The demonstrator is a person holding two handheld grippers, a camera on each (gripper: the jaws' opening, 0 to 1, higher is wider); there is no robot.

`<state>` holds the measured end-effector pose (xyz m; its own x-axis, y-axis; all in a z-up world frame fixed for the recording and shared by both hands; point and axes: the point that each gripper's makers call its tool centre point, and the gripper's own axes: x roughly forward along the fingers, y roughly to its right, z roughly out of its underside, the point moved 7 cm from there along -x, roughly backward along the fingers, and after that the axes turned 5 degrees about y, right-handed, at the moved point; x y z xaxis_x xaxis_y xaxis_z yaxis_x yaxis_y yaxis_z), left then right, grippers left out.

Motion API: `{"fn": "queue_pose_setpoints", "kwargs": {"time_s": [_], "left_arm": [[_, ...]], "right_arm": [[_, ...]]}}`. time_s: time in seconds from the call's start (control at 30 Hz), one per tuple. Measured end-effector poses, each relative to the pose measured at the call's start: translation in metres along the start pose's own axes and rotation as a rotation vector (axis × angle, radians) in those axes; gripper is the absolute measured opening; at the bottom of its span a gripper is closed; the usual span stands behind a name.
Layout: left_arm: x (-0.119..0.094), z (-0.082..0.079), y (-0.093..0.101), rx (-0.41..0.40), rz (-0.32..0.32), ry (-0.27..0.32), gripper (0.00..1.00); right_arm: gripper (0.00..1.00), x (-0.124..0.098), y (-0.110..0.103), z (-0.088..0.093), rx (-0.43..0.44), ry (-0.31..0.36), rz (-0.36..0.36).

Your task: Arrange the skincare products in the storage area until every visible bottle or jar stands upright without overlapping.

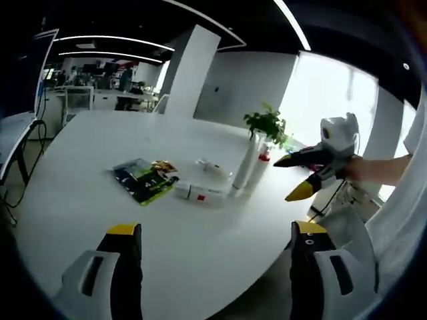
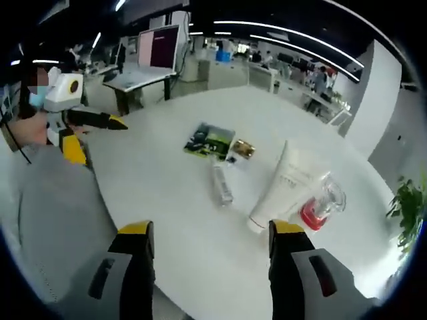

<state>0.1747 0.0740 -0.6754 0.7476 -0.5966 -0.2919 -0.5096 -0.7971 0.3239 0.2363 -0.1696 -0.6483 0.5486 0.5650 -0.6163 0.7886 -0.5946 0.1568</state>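
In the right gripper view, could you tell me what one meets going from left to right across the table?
The other gripper held at the left edge → green packet → small gold packet → white tube standing cap-down → clear bottle with red liquid → plant.

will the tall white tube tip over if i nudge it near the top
Probably: the tall white tube stands on its narrow cap end and widens upward, so it looks top-heavy. The smooth white table may let it slide first. It could knock the clear red-bottomed bottle beside it.
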Motion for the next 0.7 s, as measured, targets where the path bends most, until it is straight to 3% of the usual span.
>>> {"fn": "queue_pose_setpoints", "kwargs": {"time_s": [0.43, 0.7], "left_arm": [[-0.004, -0.003, -0.006, -0.034, -0.04, 0.025, 0.82], [-0.005, -0.003, -0.008, -0.03, -0.049, 0.026, 0.81]], "right_arm": [[0.68, 0.053, -0.013, -0.027, -0.093, -0.078, -0.13], [0.63, 0.075, -0.003, -0.023, -0.111, -0.152, -0.149]]}}
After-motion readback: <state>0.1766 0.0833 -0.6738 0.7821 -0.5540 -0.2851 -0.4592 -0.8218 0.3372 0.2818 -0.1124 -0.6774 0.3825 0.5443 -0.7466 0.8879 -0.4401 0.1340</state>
